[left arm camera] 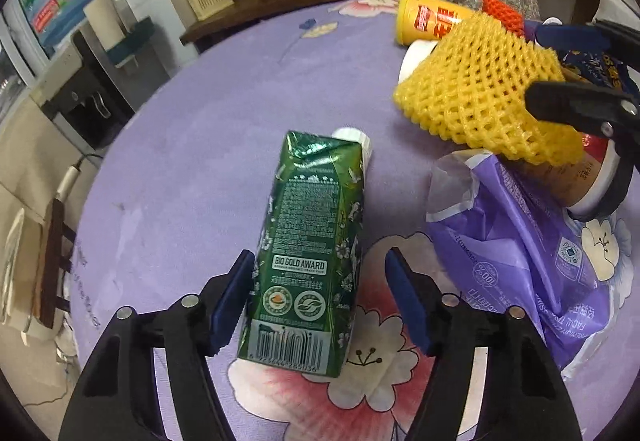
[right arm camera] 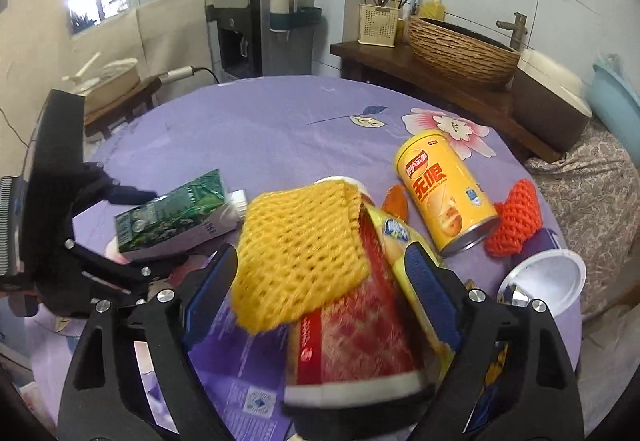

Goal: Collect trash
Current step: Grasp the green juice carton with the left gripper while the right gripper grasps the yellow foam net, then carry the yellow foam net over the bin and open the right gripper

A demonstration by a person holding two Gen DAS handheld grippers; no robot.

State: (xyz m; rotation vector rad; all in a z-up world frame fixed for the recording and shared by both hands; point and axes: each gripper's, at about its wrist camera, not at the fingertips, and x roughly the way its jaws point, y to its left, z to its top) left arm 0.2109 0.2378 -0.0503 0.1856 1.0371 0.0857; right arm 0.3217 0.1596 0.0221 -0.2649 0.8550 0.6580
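A green drink carton [left arm camera: 312,249] with a white cap lies on the purple flowered tablecloth [left arm camera: 192,145]. My left gripper [left arm camera: 320,297] is open with its jaws on either side of the carton's lower end; the left pad looks close to or touching it. The carton also shows in the right wrist view [right arm camera: 176,217]. My right gripper [right arm camera: 320,273] is open over a pile: a yellow foam fruit net [right arm camera: 300,253] lying on a red paper cup [right arm camera: 360,337] and a yellow snack wrapper [right arm camera: 400,245]. The net also shows in the left wrist view [left arm camera: 480,93].
A yellow chip can [right arm camera: 444,189] lies on its side, with an orange foam net [right arm camera: 516,221] and a white cup [right arm camera: 544,277] to its right. A purple tissue pack [left arm camera: 520,245] lies under the pile. A wooden sideboard with a woven basket [right arm camera: 460,49] stands behind.
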